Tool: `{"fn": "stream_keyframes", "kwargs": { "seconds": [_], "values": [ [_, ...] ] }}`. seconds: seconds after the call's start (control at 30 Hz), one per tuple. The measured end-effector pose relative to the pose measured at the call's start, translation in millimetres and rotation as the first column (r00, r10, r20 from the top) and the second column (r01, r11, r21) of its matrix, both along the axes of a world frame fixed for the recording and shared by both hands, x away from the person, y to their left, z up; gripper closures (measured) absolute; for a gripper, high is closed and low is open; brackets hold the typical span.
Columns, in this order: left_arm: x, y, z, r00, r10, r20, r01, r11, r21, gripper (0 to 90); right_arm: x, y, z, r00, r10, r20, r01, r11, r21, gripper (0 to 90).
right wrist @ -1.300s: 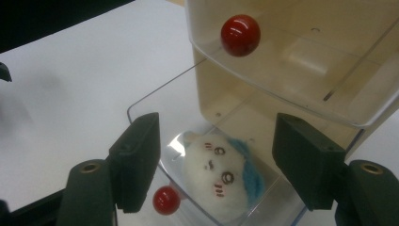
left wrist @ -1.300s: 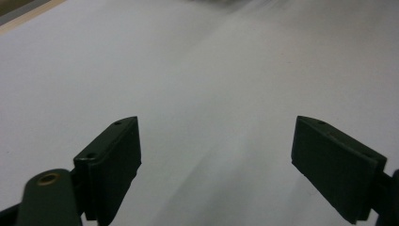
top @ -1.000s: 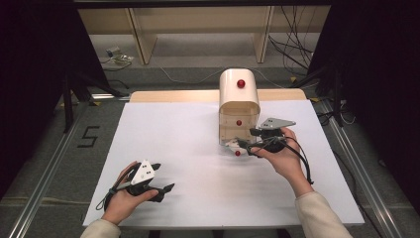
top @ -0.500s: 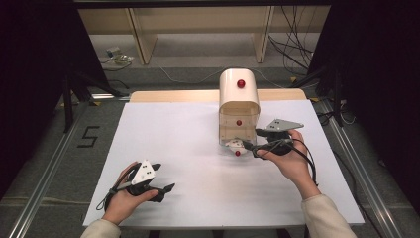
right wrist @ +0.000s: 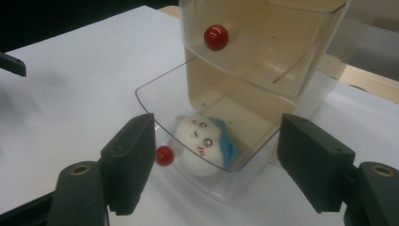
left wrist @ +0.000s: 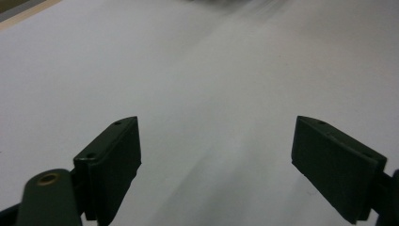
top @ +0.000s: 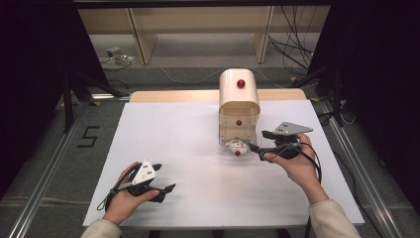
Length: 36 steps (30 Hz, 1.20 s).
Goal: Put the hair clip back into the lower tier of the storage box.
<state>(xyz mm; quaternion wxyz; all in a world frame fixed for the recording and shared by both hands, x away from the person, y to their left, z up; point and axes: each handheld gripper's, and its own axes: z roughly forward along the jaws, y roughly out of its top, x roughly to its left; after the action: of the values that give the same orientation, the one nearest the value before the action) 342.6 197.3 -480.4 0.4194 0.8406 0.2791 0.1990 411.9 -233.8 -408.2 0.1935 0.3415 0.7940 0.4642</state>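
White and soft, the small plush toy (right wrist: 203, 143) with a blue patch lay inside the clear bottom drawer (right wrist: 155, 96), which was pulled out from the small drawer cabinet (top: 239, 106). This cabinet stood at the far middle part of the white table (top: 168, 134). The red knob (right wrist: 164, 155) of the open drawer was at its front wall, just beside the toy. The drawer above it, with its own red knob (right wrist: 216, 37), was closed.

The right gripper (right wrist: 216, 162) was near the front of the open drawer. Its jaws had just been opening and stood half wide; they held nothing, and the drawer front was seen between them but not touched. In the high view the right gripper (top: 258, 148) pointed to the drawer from the right side.

The left gripper (top: 166, 192) rested on the table near the front edge, well apart from the cabinet, with its jaws wide and nothing between them.
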Motion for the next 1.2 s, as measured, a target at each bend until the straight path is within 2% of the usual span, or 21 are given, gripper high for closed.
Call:
{"fn": "stream_keyframes", "kwargs": {
  "seconds": [0.17, 0.27, 0.83, 1.2],
  "values": [
    [-0.2, -0.3, -0.2, 1.0000, 0.000, -0.001, 0.000, 1.0000, -0.003, 16.3, -6.3, -7.8, -1.4, 1.0000, -0.005, 0.001, 0.005, 1.0000, 0.004, 28.5],
    [-0.3, -0.5, -0.2, 1.0000, 0.000, -0.001, 0.000, 1.0000, -0.004, 16.3, -10.3, -12.6, -3.1, 0.9999, -0.013, 0.000, 0.013, 0.9997, 0.023, 28.5],
    [-0.8, -0.6, 0.0, 1.0000, -0.002, -0.001, 0.002, 1.0000, -0.007, 16.2, -40.2, -34.1, -23.9, 0.9992, -0.039, 0.004, 0.039, 0.9990, 0.022, 28.2],
    [-1.4, -0.2, 0.4, 1.0000, -0.004, -0.002, 0.004, 0.9999, -0.013, 16.2, -59.2, -41.6, -38.0, 0.9997, -0.022, 0.014, 0.022, 0.9993, 0.031, 28.3]
  ]
}}
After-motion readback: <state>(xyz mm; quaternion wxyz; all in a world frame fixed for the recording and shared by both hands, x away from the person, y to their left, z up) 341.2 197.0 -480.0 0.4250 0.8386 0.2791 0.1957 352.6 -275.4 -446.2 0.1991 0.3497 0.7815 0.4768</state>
